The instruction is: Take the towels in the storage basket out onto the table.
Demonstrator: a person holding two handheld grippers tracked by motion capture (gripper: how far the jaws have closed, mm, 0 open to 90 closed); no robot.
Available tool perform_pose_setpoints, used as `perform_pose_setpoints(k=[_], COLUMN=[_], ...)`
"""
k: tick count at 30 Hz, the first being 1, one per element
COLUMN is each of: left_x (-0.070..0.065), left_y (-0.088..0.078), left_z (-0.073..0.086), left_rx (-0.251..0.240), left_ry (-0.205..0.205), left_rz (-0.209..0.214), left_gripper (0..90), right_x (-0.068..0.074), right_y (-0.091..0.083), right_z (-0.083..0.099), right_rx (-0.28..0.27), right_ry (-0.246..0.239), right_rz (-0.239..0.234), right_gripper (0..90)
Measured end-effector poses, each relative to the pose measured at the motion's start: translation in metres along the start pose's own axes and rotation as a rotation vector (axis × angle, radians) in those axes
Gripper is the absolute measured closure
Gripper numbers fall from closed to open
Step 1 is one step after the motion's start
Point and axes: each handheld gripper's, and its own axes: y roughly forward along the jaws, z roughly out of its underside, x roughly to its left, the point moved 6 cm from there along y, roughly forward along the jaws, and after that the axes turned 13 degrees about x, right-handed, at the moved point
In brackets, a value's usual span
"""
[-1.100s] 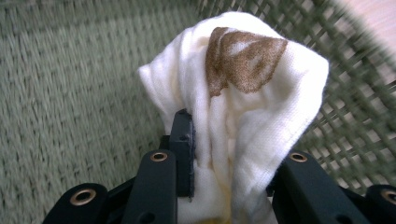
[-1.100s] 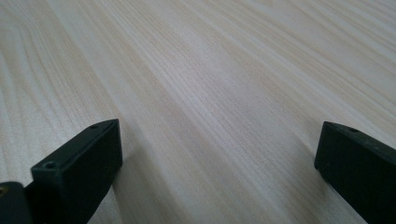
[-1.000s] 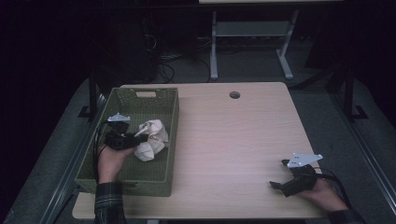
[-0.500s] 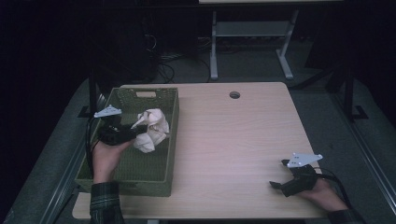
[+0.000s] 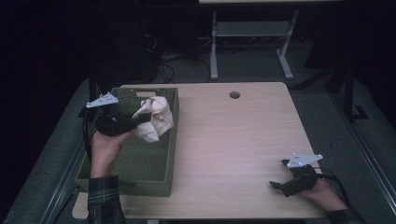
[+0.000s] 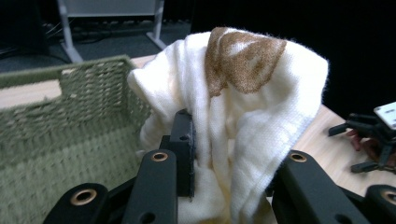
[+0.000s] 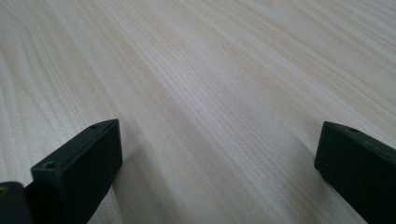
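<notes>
My left gripper (image 5: 135, 122) pinches a cream cloth (image 5: 155, 118) with a brown patch, no readable lettering, above the green woven basket (image 5: 140, 161). My right gripper (image 5: 280, 179), jaws spread, rests on the pale wood table (image 5: 233, 140); the room behind is dark.

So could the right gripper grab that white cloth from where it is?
Probably not yet. The right gripper rests at the table's near right corner, fingers open; the cloth is held by the left gripper above the basket, far across.
</notes>
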Motion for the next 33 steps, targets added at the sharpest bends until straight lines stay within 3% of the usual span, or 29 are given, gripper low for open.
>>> perform_pose_setpoints(k=[5, 15, 33], left_x=[-0.009, -0.03, -0.088], left_y=[-0.005, 0.001, 0.037], left_z=[-0.012, -0.03, -0.058], left_rx=[-0.031, -0.029, -0.009], left_ry=[0.024, 0.086, 0.202], left_rz=[0.042, 0.074, 0.168], left_gripper=[68.4, 68.4, 68.4], right_x=[0.0, 0.0, 0.0], right_y=[0.0, 0.0, 0.0], right_z=[0.0, 0.0, 0.0], right_rx=[0.0, 0.0, 0.0], right_ry=[0.0, 0.0, 0.0], right_rz=[0.0, 0.0, 0.0], right_gripper=[0.4, 0.4, 0.4])
